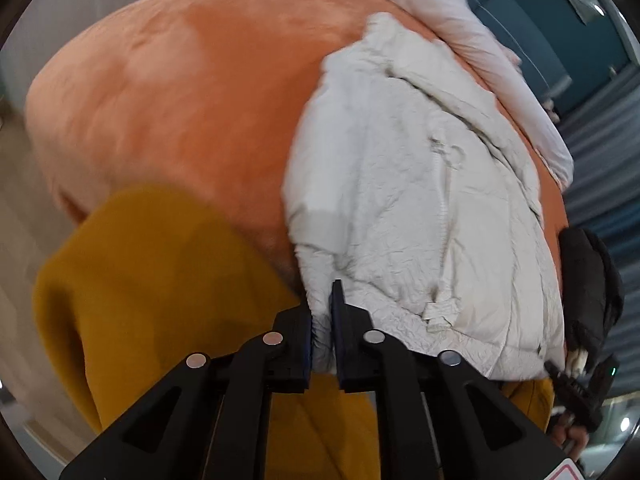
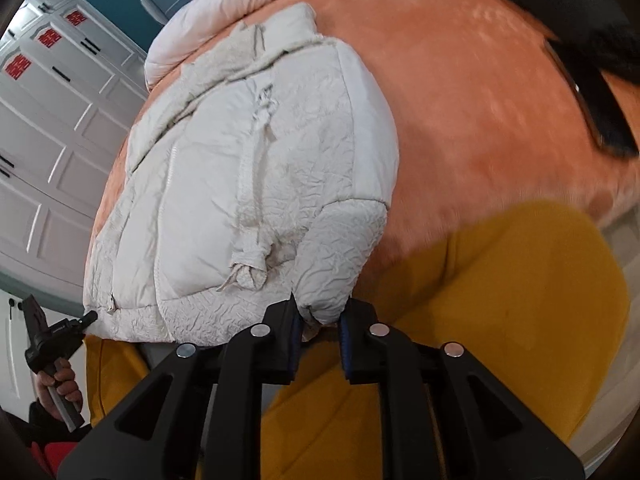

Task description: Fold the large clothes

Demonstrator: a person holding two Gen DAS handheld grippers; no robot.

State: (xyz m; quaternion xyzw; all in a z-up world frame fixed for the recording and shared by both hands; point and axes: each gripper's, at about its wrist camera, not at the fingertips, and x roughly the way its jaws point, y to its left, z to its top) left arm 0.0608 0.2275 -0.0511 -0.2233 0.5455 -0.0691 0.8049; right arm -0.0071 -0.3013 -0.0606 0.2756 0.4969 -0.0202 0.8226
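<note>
Where both claws' fingertips vanish under crumpled fabric: left gripper and right gripper each pinch the white padded crinkled jacket at the orange plush bedspread's near edge, beside a mustard-yellow knit garment.

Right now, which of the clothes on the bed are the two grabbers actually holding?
The white puffer jacket: both the left gripper and right gripper pinch its near edge. The mustard-yellow garment beside it and the black one lie untouched.

Light was soft, even and fairly dim, casting faint shadows under the white jacket beyond the fingers. Motion blur smeared the orange bedspread far ahead; fisheye warping and dark vignetting ringed both views.
</note>
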